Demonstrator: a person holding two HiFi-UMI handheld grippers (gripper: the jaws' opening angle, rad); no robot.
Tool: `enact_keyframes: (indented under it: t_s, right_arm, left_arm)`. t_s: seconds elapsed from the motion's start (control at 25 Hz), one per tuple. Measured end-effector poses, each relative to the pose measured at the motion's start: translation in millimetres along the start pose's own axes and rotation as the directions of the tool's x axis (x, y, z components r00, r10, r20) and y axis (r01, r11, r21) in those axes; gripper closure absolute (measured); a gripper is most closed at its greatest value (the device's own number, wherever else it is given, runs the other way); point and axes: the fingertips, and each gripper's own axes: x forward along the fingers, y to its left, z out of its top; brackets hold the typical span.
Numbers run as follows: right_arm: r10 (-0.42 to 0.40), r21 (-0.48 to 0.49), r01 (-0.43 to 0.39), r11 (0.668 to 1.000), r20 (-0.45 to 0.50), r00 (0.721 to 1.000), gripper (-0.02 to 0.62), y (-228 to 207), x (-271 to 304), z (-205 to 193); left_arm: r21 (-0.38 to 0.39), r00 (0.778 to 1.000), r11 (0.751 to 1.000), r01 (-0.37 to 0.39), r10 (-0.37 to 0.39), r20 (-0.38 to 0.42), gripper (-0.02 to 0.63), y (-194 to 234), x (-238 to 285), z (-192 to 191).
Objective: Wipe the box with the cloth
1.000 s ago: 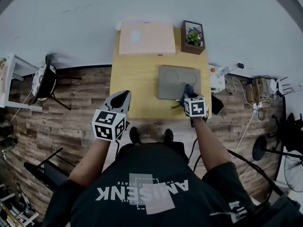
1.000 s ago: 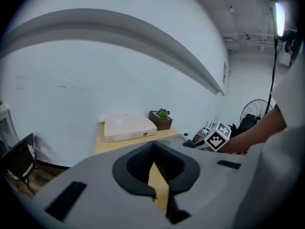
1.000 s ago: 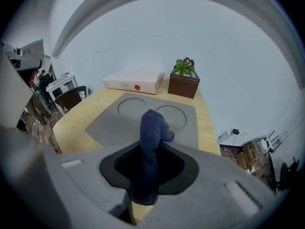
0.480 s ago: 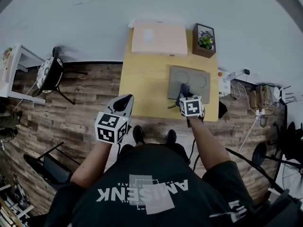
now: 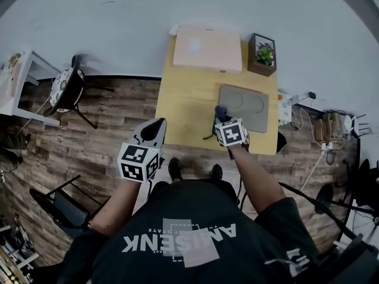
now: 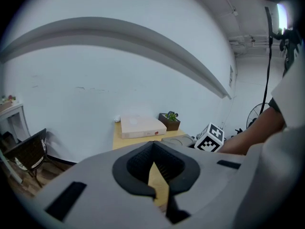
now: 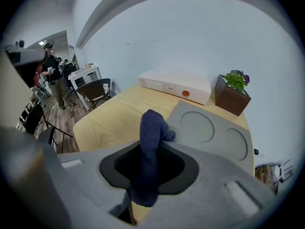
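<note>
- Right gripper view showed the right gripper (image 5: pixel 221 120) clamped on the cloth (image 7: pixel 151 128). A dark blue fold stood up between the jaws, with its top flopped over to the right.
- The cloth was held over the tabletop (image 7: pixel 109 120) at the left edge of the grey tray (image 7: pixel 217 116). Whether it touched either surface could not be determined.
- The box (image 7: pixel 174 86), pale and flat, lay along the far edge of the tabletop. It was ahead of the right gripper and well apart from the cloth.
- A potted plant (image 7: pixel 232 93) stood just right of the box, at the far right corner of the tabletop.
- In the head view, the left gripper (image 5: pixel 157 123) was off the near left corner of the tabletop, above the wood floor (image 5: pixel 106 123). Its jaws were drawn together to a thin slit with nothing between them.
- Compared with the head view of one second earlier, the right gripper had travelled leftward. It went from over the near right part of the grey tray to the tray's left edge, with its hold on the cloth unchanged.
- The left gripper kept its station off the near left corner. The box, grey tray and potted plant had not shifted on the tabletop.
</note>
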Motion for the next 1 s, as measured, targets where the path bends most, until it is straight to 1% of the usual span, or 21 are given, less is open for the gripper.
enact_keyframes:
  t_s: [0.04,0.12,0.24,0.32,0.44,0.48,0.6,0.68,0.8,0.88,1.0]
  right_arm:
    - [0.015,-0.019,-0.015,1.000,-0.005,1.000,0.509,4.3,0.6,0.8]
    - [0.040,-0.031,-0.040,0.999,0.004,0.999,0.509,8.8,-2.0,3.2]
    - [0.071,0.004,-0.071,0.997,0.070,0.995,0.509,8.1,-18.9,15.2]
    - [0.099,0.006,-0.100,0.995,0.125,0.987,0.509,8.0,-38.6,28.5]
    - [0.166,-0.051,-0.159,0.986,0.171,0.971,0.509,11.0,-73.6,45.1]
    - [0.189,-0.075,-0.178,0.981,0.180,0.965,0.509,10.2,-85.9,49.8]
    - [0.228,-0.125,-0.204,0.971,0.225,0.947,0.509,-1.2,-124.1,64.3]
    - [0.242,-0.145,-0.210,0.967,0.265,0.933,0.509,-11.3,-149.8,71.2]
    - [0.242,-0.159,-0.199,0.967,0.322,0.915,0.509,-30.0,-186.6,75.4]
    - [0.214,-0.138,-0.174,0.975,0.372,0.903,0.509,-48.6,-211.1,80.4]
    - [0.160,-0.091,-0.133,0.987,0.461,0.873,0.509,-76.0,-249.7,93.1]
  left_arm:
    - [-0.005,1.000,1.000,-0.005,0.005,0.025,0.607,1.3,-2.6,5.0]
    - [-0.006,0.999,1.000,-0.004,0.005,0.050,0.607,1.6,-5.0,12.4]
    - [0.006,0.998,1.000,0.015,-0.016,0.066,0.607,-3.1,-3.4,21.6]
    - [0.000,0.996,0.999,0.035,-0.035,0.086,0.607,-6.6,-1.4,29.5]
    - [-0.035,0.991,0.996,0.080,-0.076,0.107,0.607,-14.0,3.9,41.5]
    - [-0.037,0.991,0.996,0.083,-0.079,0.112,0.608,-16.1,6.7,46.9]
    - [-0.018,0.992,0.999,0.037,-0.034,0.124,0.609,-17.8,15.4,67.2]
    - [-0.012,0.990,0.999,0.032,-0.030,0.139,0.607,-22.1,19.9,82.8]
    - [0.020,0.978,0.998,0.060,-0.063,0.200,0.609,-36.8,21.7,115.8]
    - [0.053,0.969,0.995,0.082,-0.092,0.231,0.609,-49.9,24.2,140.8]
    - [0.098,0.960,0.988,0.123,-0.144,0.241,0.609,-73.3,30.6,166.9]
